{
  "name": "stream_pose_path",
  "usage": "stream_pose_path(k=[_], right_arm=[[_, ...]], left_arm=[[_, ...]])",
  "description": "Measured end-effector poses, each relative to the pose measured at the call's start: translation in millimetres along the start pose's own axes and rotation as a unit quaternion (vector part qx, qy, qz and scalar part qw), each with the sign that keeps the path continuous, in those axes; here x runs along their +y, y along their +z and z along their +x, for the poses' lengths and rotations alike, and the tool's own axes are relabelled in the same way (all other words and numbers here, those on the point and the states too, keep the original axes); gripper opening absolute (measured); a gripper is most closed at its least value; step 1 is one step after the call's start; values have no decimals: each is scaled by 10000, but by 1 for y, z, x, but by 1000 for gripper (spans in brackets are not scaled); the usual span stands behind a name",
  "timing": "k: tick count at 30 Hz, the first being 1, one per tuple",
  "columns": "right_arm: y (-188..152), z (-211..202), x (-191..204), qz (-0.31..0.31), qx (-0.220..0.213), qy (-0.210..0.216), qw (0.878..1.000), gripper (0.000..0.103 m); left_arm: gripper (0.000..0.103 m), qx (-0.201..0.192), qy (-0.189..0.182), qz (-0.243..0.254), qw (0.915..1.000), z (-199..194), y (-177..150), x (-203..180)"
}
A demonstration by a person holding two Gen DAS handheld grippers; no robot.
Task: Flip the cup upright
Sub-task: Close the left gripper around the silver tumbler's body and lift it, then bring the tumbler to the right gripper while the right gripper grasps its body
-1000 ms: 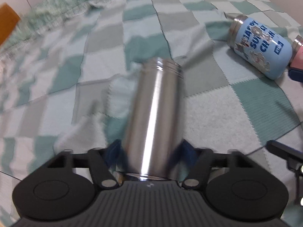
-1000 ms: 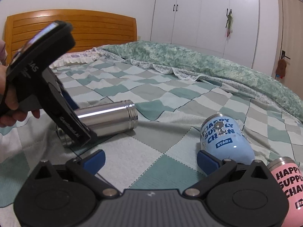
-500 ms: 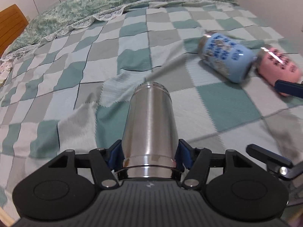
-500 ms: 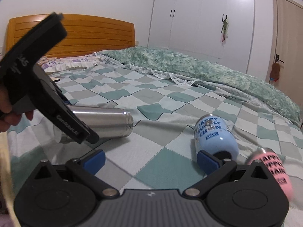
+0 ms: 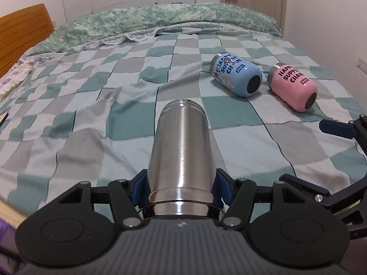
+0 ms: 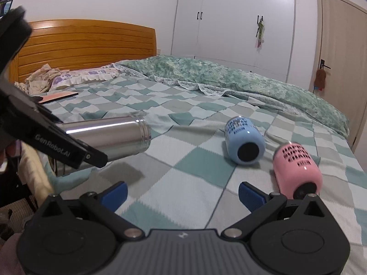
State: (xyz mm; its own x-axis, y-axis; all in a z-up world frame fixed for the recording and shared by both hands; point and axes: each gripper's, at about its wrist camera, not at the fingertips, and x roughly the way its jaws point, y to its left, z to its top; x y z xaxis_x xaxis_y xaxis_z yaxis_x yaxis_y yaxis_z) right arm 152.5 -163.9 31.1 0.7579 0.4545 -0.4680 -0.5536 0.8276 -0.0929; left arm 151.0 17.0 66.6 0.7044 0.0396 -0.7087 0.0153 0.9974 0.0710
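Note:
My left gripper (image 5: 181, 189) is shut on a steel cup (image 5: 182, 151) near its base and holds it about level above the bed, its far end pointing away from me. The steel cup also shows in the right wrist view (image 6: 107, 138), lifted off the blanket in the left gripper (image 6: 75, 151). A blue cup (image 5: 236, 78) (image 6: 244, 141) and a pink cup (image 5: 292, 89) (image 6: 297, 169) lie on their sides to the right. My right gripper (image 6: 182, 196) is open and empty, low over the blanket in front of the pink cup.
The bed has a checked green and grey blanket (image 5: 91, 114) with a rumpled green duvet (image 5: 160, 20) at the far side. A wooden headboard (image 6: 87, 45) and pillows (image 6: 75, 78) stand at the left. White wardrobe doors (image 6: 229, 23) and a room door (image 6: 339, 57) lie beyond.
My left gripper has lifted the steel cup off the blanket and tilted it up toward level. My right gripper has drawn back, so the blue and pink cups sit farther ahead.

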Motion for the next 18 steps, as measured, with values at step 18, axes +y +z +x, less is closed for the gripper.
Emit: stream_pose_path(k=[18], right_arm=[[-17,-30,9,-14,226,-307,9993,103]], left_arm=[[103,-382,-265,-133,9988,-7,-46,-3]])
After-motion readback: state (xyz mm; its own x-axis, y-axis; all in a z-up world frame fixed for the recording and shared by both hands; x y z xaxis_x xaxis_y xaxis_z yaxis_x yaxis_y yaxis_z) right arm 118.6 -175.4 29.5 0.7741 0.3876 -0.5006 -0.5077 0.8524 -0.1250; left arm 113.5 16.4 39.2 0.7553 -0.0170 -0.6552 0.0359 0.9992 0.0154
